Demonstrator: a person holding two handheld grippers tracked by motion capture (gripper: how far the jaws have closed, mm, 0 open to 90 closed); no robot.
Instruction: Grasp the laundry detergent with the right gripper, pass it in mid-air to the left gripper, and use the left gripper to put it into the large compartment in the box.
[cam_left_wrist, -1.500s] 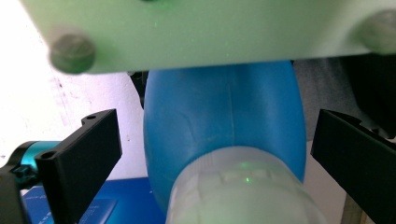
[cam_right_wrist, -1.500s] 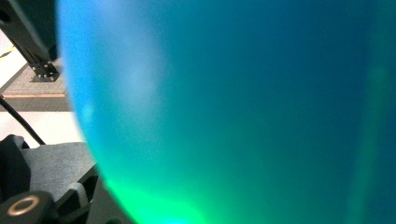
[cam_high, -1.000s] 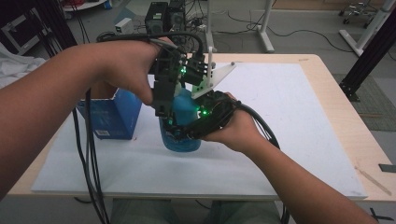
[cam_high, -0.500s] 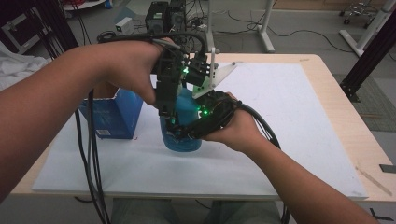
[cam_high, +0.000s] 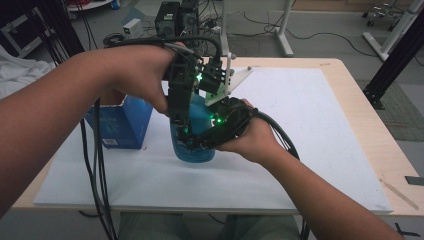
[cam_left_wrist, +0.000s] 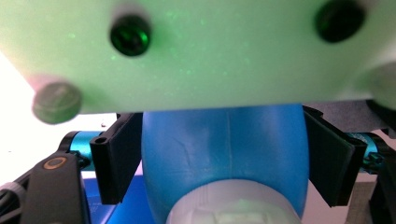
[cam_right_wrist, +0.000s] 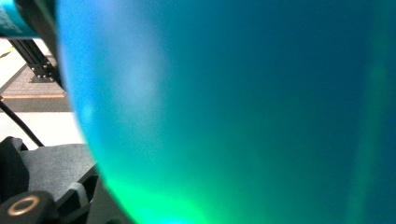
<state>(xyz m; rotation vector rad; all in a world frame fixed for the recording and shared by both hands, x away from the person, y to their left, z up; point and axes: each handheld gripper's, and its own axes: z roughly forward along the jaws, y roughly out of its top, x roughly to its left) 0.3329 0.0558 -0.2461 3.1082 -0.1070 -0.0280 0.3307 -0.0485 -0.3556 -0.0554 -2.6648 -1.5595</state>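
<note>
The left claw (cam_high: 181, 125) has just been closing around the blue bottle's (cam_high: 195, 145) neck; the right claw (cam_high: 200, 142) clenches its body, steadying it.

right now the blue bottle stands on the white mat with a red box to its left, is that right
Not quite: the box is blue, not red, as the high view shows. The blue bottle does stand on the white mat, with that box to its left.
</note>
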